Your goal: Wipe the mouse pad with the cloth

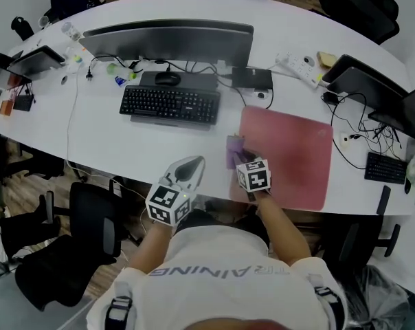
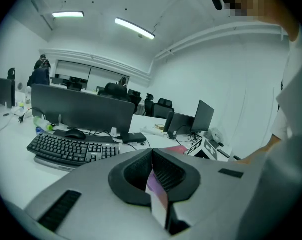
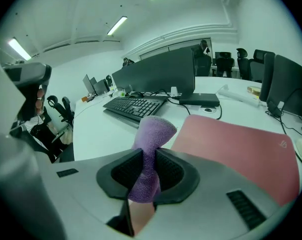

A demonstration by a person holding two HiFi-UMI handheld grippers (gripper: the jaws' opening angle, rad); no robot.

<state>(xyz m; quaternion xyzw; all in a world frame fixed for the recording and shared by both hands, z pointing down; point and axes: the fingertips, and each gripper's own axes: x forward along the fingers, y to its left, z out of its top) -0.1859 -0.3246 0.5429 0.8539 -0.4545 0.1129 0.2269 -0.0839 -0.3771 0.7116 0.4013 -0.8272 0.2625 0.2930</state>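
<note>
Right gripper [image 3: 145,173] is clamping the purple cloth [image 3: 152,130] and hanging over the near-left edge of the pink mouse pad [image 3: 241,144]. Left gripper [image 2: 152,170] is idling at the left, jaws together, empty. Wiping is seemingly just beginning, with the whole pad left to cover.

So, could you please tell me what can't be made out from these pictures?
Whether the purple cloth touches the red mouse pad: head view, the right hand-held gripper covers the contact.
The pad's near left corner: head view, hidden under that gripper and the forearm.
The pad's corner logo: right gripper view, too small to read.
</note>
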